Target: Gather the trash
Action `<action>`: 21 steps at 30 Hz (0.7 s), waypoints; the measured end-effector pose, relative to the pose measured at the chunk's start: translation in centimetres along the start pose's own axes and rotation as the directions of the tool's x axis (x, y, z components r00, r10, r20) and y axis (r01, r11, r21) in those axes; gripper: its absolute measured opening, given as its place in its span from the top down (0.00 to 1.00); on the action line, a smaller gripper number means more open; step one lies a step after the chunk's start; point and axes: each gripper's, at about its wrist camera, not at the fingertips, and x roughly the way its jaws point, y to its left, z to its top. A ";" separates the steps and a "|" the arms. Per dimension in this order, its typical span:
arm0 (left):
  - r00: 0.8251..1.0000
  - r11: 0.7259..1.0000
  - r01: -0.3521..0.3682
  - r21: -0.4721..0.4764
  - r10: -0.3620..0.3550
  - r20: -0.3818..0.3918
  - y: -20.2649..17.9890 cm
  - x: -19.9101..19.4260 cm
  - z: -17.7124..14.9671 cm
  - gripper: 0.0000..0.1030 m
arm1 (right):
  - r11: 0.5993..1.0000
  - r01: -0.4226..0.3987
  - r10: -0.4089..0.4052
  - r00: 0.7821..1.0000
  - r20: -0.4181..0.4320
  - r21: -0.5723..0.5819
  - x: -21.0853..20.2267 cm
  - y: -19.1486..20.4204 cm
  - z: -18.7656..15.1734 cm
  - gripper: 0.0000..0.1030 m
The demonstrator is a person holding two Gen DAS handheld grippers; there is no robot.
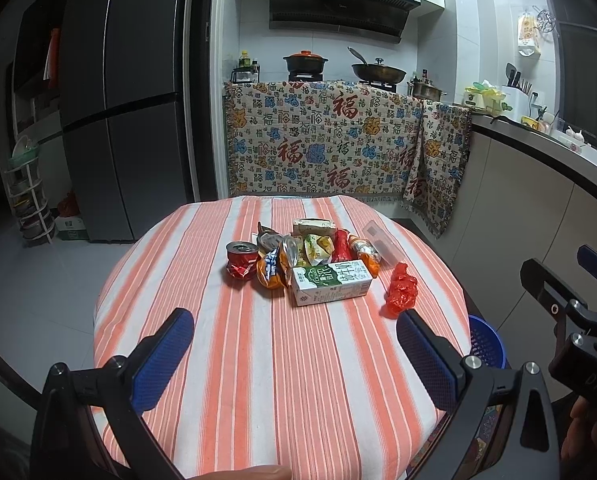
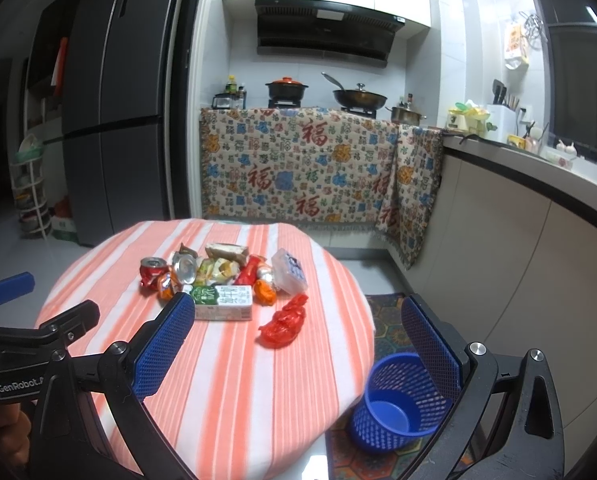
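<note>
A heap of trash lies mid-table on the orange-striped cloth (image 1: 258, 360): a crushed red can (image 1: 241, 259), a green-and-white milk carton (image 1: 330, 282), snack wrappers (image 1: 294, 254), a clear plastic box (image 1: 382, 243) and a red plastic bag (image 1: 401, 290) apart on the right. The same can (image 2: 152, 272), carton (image 2: 223, 302), box (image 2: 289, 271) and bag (image 2: 284, 322) show in the right wrist view. A blue mesh bin (image 2: 398, 400) stands on the floor right of the table. My left gripper (image 1: 294, 354) and right gripper (image 2: 294, 344) are open and empty, short of the heap.
A fridge (image 1: 126, 120) stands at back left, with a white rack (image 1: 30, 196) beside it. A patterned cloth (image 1: 330, 140) hangs over the stove counter behind the table. A counter (image 2: 538, 200) runs along the right. A patterned mat (image 2: 386, 320) lies under the bin.
</note>
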 end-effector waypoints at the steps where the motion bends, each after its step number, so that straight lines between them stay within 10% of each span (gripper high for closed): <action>1: 1.000 1.000 0.001 -0.001 -0.001 0.000 0.0 0.0 0.0 0.00 | 1.000 0.000 0.000 1.000 -0.001 0.003 -0.1 0.3 0.1 0.00; 21: 1.000 1.000 0.014 0.015 -0.014 -0.026 -0.1 0.7 0.0 0.00 | 1.000 0.005 -0.005 1.000 -0.007 0.005 0.4 -0.1 0.1 0.00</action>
